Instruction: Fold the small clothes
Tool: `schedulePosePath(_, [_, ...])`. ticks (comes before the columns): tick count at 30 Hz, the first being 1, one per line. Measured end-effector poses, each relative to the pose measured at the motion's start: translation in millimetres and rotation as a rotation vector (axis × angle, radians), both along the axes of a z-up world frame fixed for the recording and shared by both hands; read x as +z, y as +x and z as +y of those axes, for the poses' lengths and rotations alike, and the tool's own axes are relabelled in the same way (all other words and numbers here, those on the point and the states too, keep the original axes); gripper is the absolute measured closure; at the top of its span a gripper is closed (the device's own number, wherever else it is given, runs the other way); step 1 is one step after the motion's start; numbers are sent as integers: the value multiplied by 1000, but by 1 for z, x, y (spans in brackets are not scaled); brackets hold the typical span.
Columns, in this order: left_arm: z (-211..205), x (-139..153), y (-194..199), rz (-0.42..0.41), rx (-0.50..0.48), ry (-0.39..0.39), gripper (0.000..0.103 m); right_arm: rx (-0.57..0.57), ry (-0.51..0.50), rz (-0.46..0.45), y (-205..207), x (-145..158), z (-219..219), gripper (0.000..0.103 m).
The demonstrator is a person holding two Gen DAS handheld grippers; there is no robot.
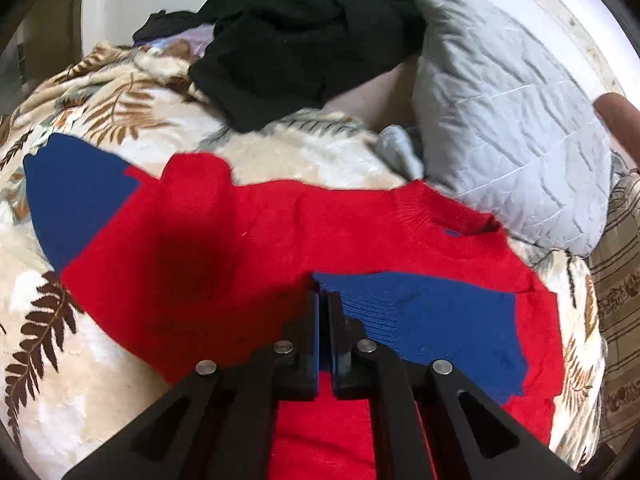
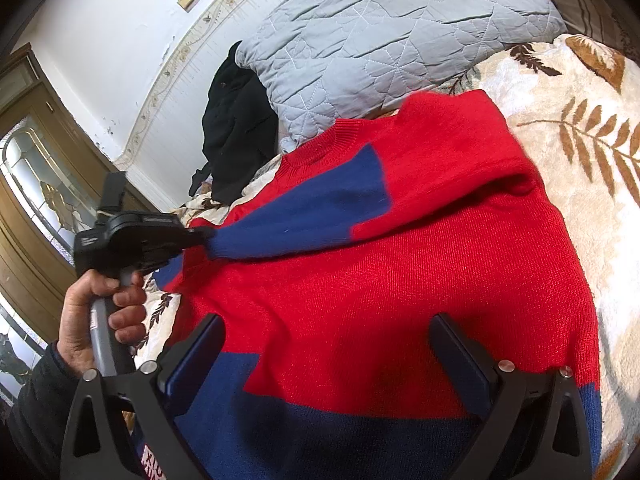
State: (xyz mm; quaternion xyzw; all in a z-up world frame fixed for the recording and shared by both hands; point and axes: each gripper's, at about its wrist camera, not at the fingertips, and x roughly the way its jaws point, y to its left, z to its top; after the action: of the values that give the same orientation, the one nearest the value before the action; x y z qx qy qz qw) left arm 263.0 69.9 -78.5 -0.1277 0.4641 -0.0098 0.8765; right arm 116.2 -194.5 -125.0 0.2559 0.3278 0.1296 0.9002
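A small red and blue knit sweater point(image 1: 256, 232) lies spread on a leaf-print blanket point(image 1: 80, 360); it also shows in the right wrist view point(image 2: 400, 280). My left gripper point(image 1: 324, 308) is shut on the blue cuff of one sleeve point(image 1: 432, 320), which is drawn across the red body. In the right wrist view the left gripper point(image 2: 202, 240) pinches that blue cuff point(image 2: 240, 240). My right gripper point(image 2: 328, 356) is open and empty, its fingers either side of the sweater's lower body near the blue hem point(image 2: 320, 440).
A grey quilted pillow point(image 1: 508, 132) lies beyond the sweater's collar. A heap of black clothes point(image 1: 304, 40) sits behind it on the blanket. A white wall point(image 2: 120, 40) and a wooden glass door point(image 2: 36, 184) stand beyond the bed.
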Motion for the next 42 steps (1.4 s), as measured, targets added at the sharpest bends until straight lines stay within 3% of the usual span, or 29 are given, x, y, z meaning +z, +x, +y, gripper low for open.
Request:
schedulePosePath(5, [-1, -29, 11, 69, 6, 28, 99, 0, 1, 0, 0, 0, 0, 0])
schedulePosePath(15, [-5, -30, 7, 31, -21, 68, 97, -2, -1, 17, 0, 2, 0, 0])
schedulePosePath(19, [-2, -30, 8, 28, -33, 49, 96, -31, 68, 30, -3, 24, -15, 0])
schedulePosePath(21, [1, -31, 7, 22, -34, 31, 96, -59, 100, -7, -2, 46, -31, 0])
schedulePosePath(25, [2, -32, 5, 11, -36, 22, 96, -60, 194, 2, 41, 70, -70, 0])
schedulePosePath(28, [1, -32, 5, 8, -42, 27, 96, -69, 291, 94, 91, 49, -99, 0])
schedulePosePath(30, [2, -32, 5, 9, -48, 26, 96, -69, 280, 170, 116, 26, -112, 2])
schedulePosePath(31, [2, -32, 6, 9, -51, 25, 96, -127, 285, 222, 121, 11, -124, 5])
schedulePosePath(33, [3, -32, 6, 4, -57, 22, 96, -141, 369, 200, 120, 13, -133, 5])
schedulePosePath(37, [3, -33, 4, -9, -50, 18, 96, -47, 343, 122, 135, 41, -117, 4])
schedulePosePath(39, [4, -32, 4, -9, -62, 2, 95, -58, 254, 152, 154, 32, -114, 4])
schedulePosePath(41, [8, -28, 4, 16, -83, -33, 83, -103, 254, 228, 161, 8, -123, 7])
schedulePosePath(42, [14, -22, 3, 24, -94, -71, 77, -126, 265, 190, 153, 13, -125, 9])
